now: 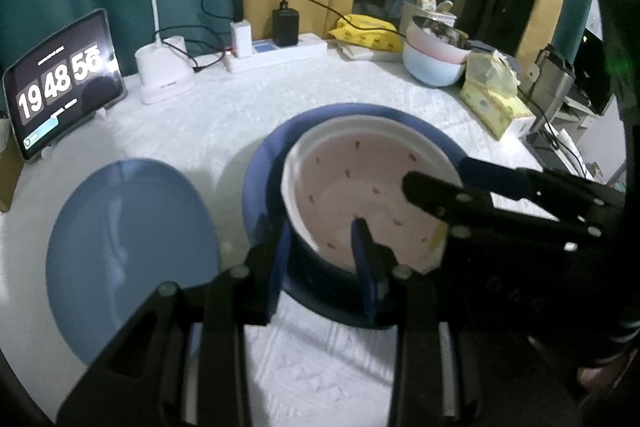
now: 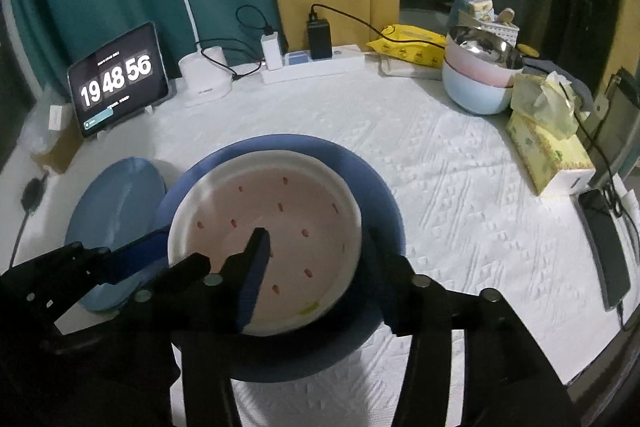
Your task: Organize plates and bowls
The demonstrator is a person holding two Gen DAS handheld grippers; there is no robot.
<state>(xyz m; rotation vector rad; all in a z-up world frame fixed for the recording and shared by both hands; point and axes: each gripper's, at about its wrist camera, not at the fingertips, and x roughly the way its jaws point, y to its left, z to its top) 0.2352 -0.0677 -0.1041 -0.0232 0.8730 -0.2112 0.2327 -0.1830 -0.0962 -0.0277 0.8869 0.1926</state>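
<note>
My left gripper (image 1: 324, 263) pinches the pink-and-white speckled bowl (image 1: 368, 187) at frame centre; my right gripper (image 2: 316, 275), spread, should withdraw straight.

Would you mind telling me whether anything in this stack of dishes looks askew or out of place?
Slightly. The white bowl with red specks sits off-centre in the dark blue bowl, toward its left rim in the right wrist view, not nested squarely. It also has a small yellow-green mark near its front rim. Nothing looks spilled or broken.
</note>
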